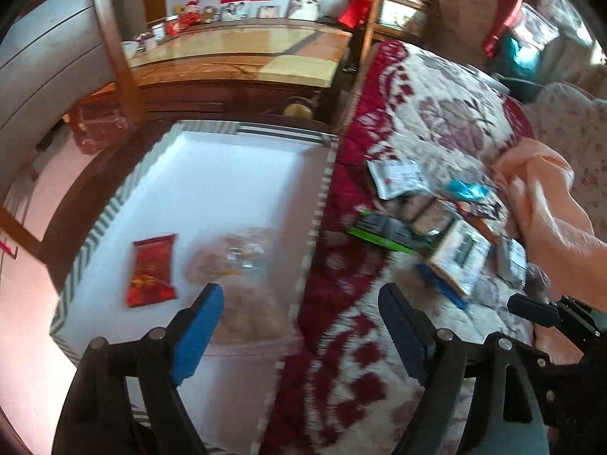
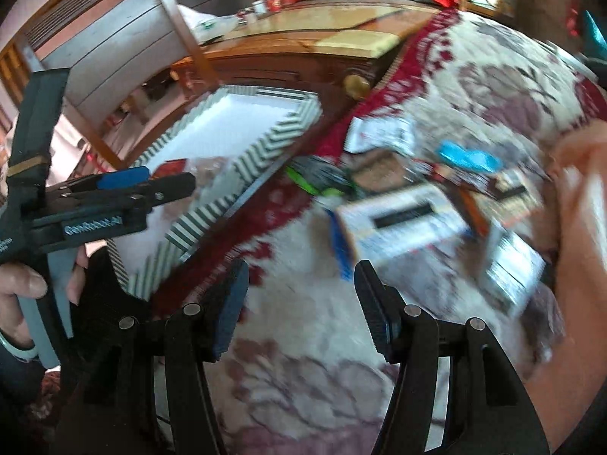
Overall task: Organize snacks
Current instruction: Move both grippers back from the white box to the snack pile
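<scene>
A white box with a green-striped rim stands beside a red-and-cream floral quilt. In the box lie a red packet and a clear bag of brown snacks. Several snack packets are heaped on the quilt to the box's right. My left gripper is open and empty above the box's right rim. My right gripper is open and empty over bare quilt, just short of the blurred packet heap. The box and the left gripper show at the left of the right wrist view.
A wooden sideboard with a glossy top stands behind the box, with jars and photos at the wall. A wooden chair leg rises at the left. A peach sleeve covers the quilt's right side. A hand grips the left handle.
</scene>
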### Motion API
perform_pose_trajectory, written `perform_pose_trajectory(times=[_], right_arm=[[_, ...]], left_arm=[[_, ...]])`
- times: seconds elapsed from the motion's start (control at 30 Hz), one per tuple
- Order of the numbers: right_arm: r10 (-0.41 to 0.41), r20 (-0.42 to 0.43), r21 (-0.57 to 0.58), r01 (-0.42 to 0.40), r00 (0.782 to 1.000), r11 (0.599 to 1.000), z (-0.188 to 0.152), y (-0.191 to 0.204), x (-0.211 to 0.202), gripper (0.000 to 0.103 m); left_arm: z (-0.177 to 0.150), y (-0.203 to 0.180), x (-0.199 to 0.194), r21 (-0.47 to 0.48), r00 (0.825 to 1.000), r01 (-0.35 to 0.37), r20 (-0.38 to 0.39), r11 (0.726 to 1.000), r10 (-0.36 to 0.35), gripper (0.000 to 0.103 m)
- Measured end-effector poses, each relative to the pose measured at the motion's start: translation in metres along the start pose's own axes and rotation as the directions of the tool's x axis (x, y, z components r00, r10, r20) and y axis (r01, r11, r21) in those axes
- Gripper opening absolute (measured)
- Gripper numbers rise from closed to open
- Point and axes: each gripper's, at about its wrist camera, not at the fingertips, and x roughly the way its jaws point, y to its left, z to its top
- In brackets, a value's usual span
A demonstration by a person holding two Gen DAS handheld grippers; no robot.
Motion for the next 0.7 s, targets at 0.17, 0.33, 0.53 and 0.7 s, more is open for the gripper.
perform_pose_trajectory(times=[0.17, 0.33, 0.53, 0.7], right_arm=[[-0.034, -0.005, 0.089, 0.034, 0.999, 0.995, -0.018, -0.037, -0.01, 0.058], [-0.058, 0.001, 0.129, 0.057, 0.998, 0.99, -0.027, -0.056, -0.019, 0.058], [-0.116, -0.005, 0.168, 0.115, 0.993, 0.979, -0.034, -0.085, -0.036, 0.061], [-0.152, -0.008, 0.238, 0.149, 0.988, 0.96, -0.04, -0.112, -0.048, 0.061]], left_arm=[[0.0, -0.034, 0.004, 0.071, 0.999, 0.044, -0.02, 0.997, -0.043, 0.085], [0.007, -0.072, 0.014, 0.15, 0.995, 0.097, -0.044, 0.984, -0.091, 0.086], [0.015, -0.122, 0.036, 0.278, 0.986, 0.161, -0.096, 0.947, -0.139, 0.088], [0.02, -0.156, 0.065, 0.364, 0.982, 0.165, -0.148, 0.917, -0.118, 0.088]])
